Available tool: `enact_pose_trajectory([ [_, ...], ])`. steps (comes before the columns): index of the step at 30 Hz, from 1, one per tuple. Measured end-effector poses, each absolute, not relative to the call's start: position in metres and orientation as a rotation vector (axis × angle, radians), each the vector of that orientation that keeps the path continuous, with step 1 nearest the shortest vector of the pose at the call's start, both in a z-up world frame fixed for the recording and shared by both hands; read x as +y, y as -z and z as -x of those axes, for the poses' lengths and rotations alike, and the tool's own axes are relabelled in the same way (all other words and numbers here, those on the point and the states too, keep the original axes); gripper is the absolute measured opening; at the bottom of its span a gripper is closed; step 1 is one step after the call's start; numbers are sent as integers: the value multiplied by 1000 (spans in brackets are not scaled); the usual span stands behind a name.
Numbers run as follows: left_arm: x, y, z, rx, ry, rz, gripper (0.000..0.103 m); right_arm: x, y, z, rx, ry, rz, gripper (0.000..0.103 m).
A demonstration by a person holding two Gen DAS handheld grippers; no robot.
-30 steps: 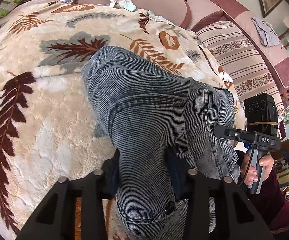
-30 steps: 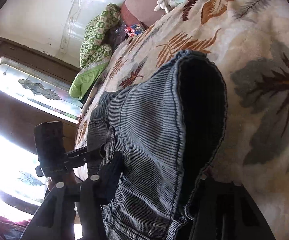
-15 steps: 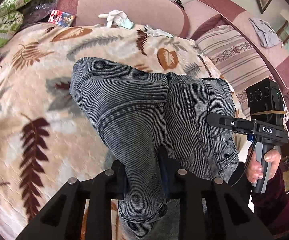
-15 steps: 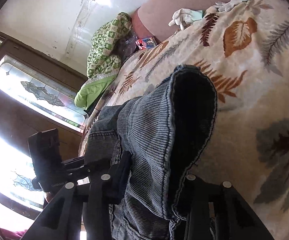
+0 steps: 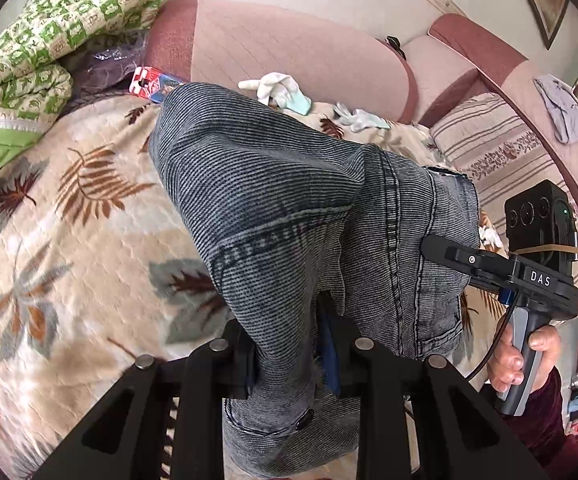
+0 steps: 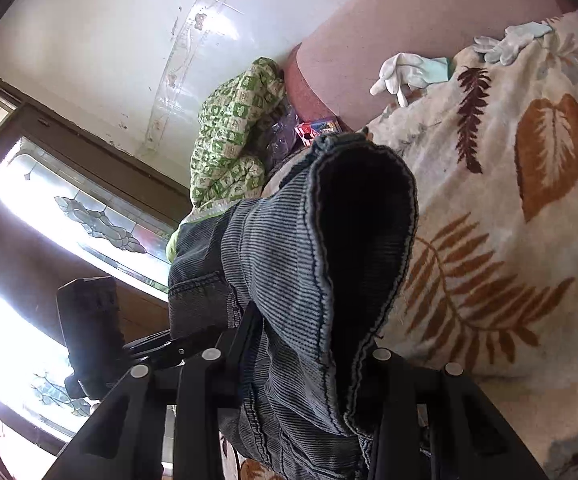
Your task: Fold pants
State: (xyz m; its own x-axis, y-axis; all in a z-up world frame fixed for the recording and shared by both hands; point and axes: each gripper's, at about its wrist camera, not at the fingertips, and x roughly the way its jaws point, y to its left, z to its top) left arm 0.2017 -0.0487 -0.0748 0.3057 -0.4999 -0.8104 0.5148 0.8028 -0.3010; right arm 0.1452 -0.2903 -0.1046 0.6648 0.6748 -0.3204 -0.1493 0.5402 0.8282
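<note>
Grey-blue denim pants (image 5: 289,200) hang bunched above the leaf-print blanket (image 5: 69,260). In the left wrist view my left gripper (image 5: 289,356) is shut on a fold of the fabric near a button, and the cloth drapes over both fingers. At the right edge a hand (image 5: 529,356) holds my right gripper (image 5: 445,254), whose fingers reach into the far side of the pants. In the right wrist view the right gripper (image 6: 305,364) is shut on a thick rolled edge of the pants (image 6: 289,248). The left gripper's body (image 6: 89,328) shows at the lower left.
A pink sofa back (image 5: 289,48) runs behind the blanket. White gloves (image 5: 277,88), a red packet (image 5: 149,82) and a green patterned quilt (image 5: 49,40) lie along it. A striped cushion (image 5: 501,148) lies at the right. A bright window (image 6: 69,208) stands at the left.
Both grippers have risen with the pants and carried them toward the sofa back. Both pairs of jaws have tightened on the fabric, and more of the blanket shows underneath.
</note>
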Motion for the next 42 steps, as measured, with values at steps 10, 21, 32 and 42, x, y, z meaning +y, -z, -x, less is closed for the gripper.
enact_pose_trajectory([
  [10,-56,111,-223,1115,590,-47,27,-290,141,-170,715,-514,-877,37],
  [21,-51,160,-240,1225,481,-42,65,-309,191,-187,901,-501,-958,70],
  [32,-41,154,-231,1203,517,55,39,-290,177,-186,898,-564,-821,59],
  [42,-43,128,-232,1158,541,65,35,-285,154,-180,806,-524,-752,49],
])
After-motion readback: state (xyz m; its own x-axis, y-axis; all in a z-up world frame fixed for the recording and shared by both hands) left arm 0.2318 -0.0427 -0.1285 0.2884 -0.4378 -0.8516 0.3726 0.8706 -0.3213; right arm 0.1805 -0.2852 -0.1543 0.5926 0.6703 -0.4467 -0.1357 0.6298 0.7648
